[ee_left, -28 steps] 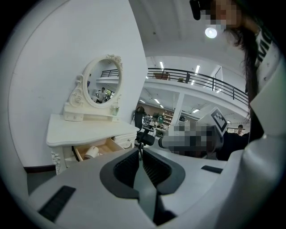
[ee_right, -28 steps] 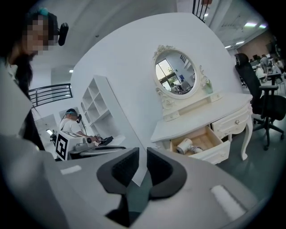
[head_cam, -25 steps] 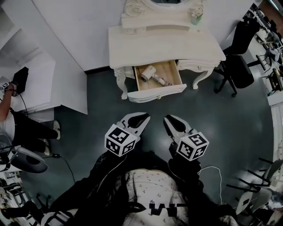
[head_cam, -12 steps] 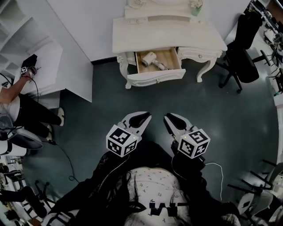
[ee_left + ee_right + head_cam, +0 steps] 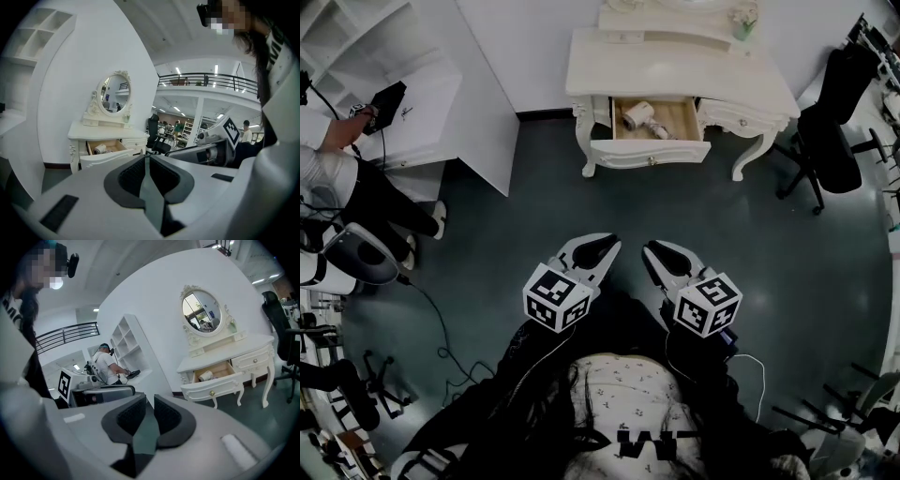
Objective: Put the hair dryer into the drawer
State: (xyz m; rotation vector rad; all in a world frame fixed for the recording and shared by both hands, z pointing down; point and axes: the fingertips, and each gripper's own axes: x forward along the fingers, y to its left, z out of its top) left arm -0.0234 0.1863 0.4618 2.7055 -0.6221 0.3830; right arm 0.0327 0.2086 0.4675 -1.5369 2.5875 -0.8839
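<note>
The white hair dryer (image 5: 639, 114) lies inside the open drawer (image 5: 649, 153) of the white dressing table (image 5: 675, 70), far ahead of both grippers. It also shows in the left gripper view, hair dryer (image 5: 99, 149), and in the right gripper view, hair dryer (image 5: 205, 376). My left gripper (image 5: 598, 248) and right gripper (image 5: 654, 253) hang side by side over the dark floor, well short of the table. Both are shut with nothing between the pads. Both point towards the table, the left gripper (image 5: 146, 157) and the right gripper (image 5: 150, 399).
A person (image 5: 337, 159) stands at a white shelf unit at the left. A black office chair (image 5: 839, 122) is right of the table. Cables (image 5: 441, 328) trail over the floor at the lower left. An oval mirror (image 5: 114, 93) stands on the table top.
The dressing table has slid up and right in the head view and looks smaller, so I have backed away. Both grippers stay shut and empty; the drawer stays open.
</note>
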